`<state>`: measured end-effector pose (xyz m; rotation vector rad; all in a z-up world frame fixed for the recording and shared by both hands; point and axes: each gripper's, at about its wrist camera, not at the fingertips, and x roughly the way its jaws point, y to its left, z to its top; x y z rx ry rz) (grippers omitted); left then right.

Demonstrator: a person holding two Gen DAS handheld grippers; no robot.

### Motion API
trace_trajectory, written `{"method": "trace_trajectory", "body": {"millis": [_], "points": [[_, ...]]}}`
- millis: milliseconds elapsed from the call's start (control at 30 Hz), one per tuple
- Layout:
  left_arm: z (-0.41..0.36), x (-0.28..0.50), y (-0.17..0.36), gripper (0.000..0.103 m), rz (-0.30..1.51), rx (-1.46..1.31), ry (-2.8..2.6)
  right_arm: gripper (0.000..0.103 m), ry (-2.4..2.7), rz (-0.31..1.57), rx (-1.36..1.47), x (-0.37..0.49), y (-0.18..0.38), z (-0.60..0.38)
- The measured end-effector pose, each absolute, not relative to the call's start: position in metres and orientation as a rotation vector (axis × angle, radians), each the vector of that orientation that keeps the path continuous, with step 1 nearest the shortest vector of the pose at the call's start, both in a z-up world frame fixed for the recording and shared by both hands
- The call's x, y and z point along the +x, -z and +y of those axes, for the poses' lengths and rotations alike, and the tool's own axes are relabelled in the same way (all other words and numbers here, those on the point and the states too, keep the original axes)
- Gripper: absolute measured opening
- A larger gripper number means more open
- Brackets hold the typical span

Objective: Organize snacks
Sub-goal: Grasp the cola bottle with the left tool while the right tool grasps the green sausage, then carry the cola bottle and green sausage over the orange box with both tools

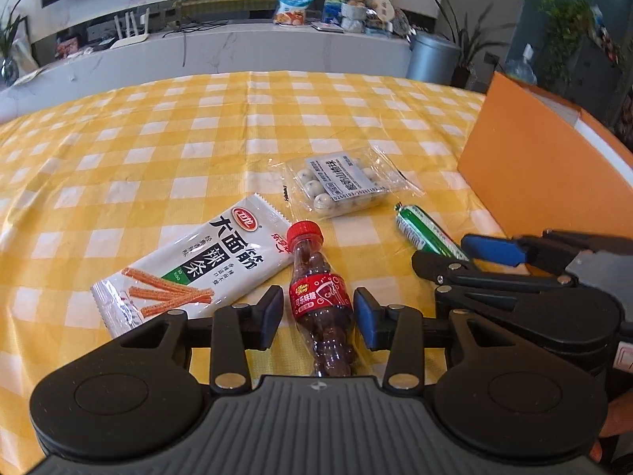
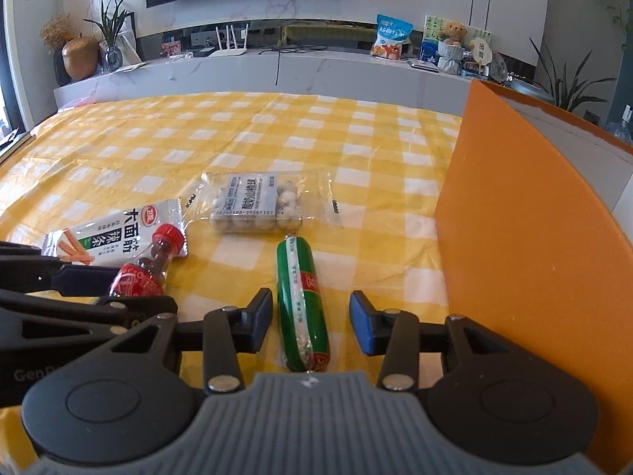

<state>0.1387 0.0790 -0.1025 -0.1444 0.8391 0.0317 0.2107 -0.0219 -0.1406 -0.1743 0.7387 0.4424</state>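
Note:
A small red-capped cola-candy bottle [image 1: 320, 297] lies on the yellow checked tablecloth [image 1: 158, 138], pointing away from me. My left gripper [image 1: 318, 308] is open and straddles its body; a thin gap shows at the left pad. A green sausage stick [image 2: 302, 304] lies lengthwise between the open fingers of my right gripper [image 2: 310, 320], clear of both pads. In the left wrist view the right gripper [image 1: 447, 255] sits over the sausage's [image 1: 423, 229] near end. The bottle [image 2: 138, 277] and the left gripper's fingers [image 2: 79, 277] show at the right wrist view's left edge.
A white spicy-strip packet [image 1: 198, 269] lies left of the bottle. A clear bag of white balls [image 1: 344, 186] lies farther back. An orange box [image 2: 514, 237] stands on the table to the right. Behind the table runs a long white counter [image 2: 316, 67] with snacks and plants.

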Motion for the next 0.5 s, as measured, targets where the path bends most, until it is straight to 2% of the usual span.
{"method": "trace_trajectory", "body": {"millis": [100, 167, 200, 267, 500], "points": [[0.075, 0.136, 0.103, 0.048, 0.826, -0.122, -0.038, 0.034, -0.441, 0.736, -0.177, 0.209, 0.141, -0.02], [0.072, 0.134, 0.105, 0.047, 0.811, -0.101, -0.043, 0.023, -0.446, 0.73, -0.185, 0.206, 0.14, -0.019], [0.071, 0.133, 0.105, 0.041, 0.804, -0.097, -0.041, 0.022, -0.442, 0.727, -0.191, 0.204, 0.14, -0.018], [0.074, 0.132, 0.105, 0.038, 0.794, -0.114, -0.043, 0.021, -0.434, 0.725, -0.194, 0.202, 0.14, -0.017], [0.083, 0.13, 0.104, 0.036, 0.781, -0.183, -0.037, 0.021, -0.398, 0.765, -0.124, 0.201, 0.137, -0.018]]}}
